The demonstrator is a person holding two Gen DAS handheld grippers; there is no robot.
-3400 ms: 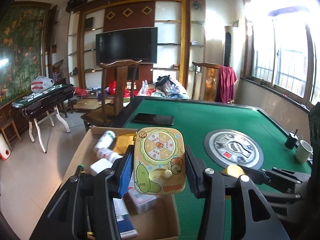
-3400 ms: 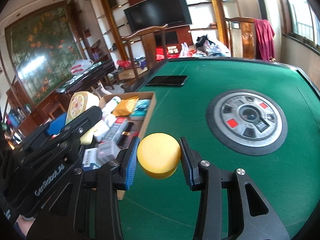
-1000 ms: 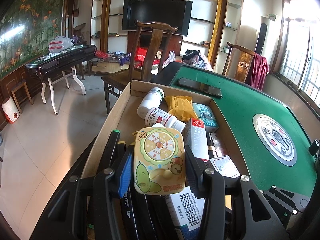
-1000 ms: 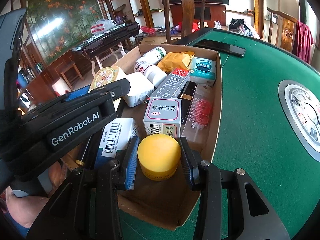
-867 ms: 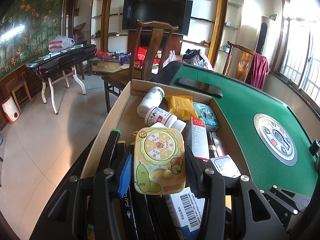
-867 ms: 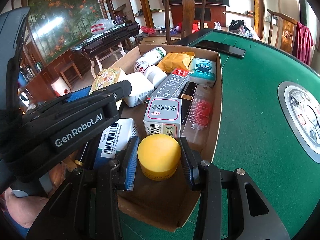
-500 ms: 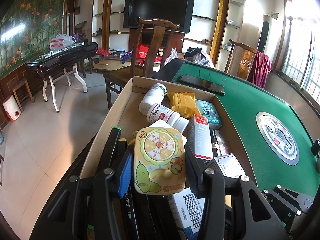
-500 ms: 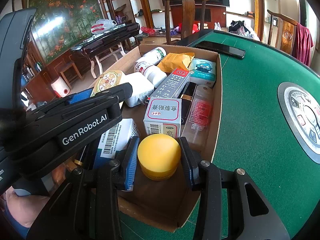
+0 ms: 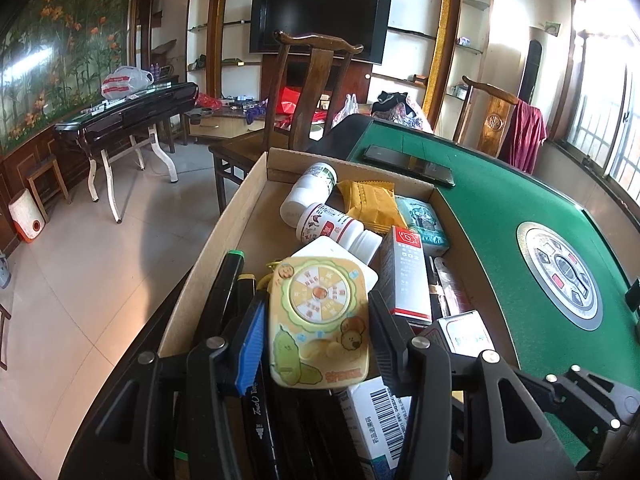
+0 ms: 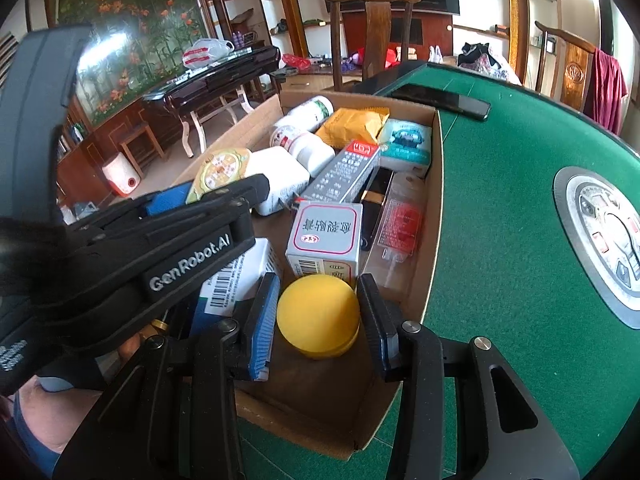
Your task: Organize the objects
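Observation:
An open cardboard box point(image 9: 224, 232) point(image 10: 434, 200) stands at the left edge of the green table point(image 9: 500, 216). My left gripper point(image 9: 316, 328) is low over the box's near left part, and its jaws are opening. The yellow cartoon toy case point(image 9: 318, 300) is still between the pads but has tipped slightly and sits on the packed items. The right wrist view shows that gripper point(image 10: 212, 196) from the side with the case point(image 10: 218, 168). My right gripper point(image 10: 318, 320) is shut on a round yellow jar point(image 10: 316, 304), held just above the box's near right corner.
The box holds two white bottles point(image 9: 320, 216), an orange packet point(image 9: 372, 200), a teal pack point(image 10: 406, 140), several cartons point(image 10: 324, 236) and markers point(image 9: 228, 280). A dark phone point(image 9: 408, 164) lies beyond it. The table's round centre panel point(image 9: 560, 276) is to the right. A wooden chair point(image 9: 312, 92) stands behind.
Both grippers came from above the table to over the box, then held still. In the last half second the left jaws widened a little and the toy case tipped. The right grip is unchanged.

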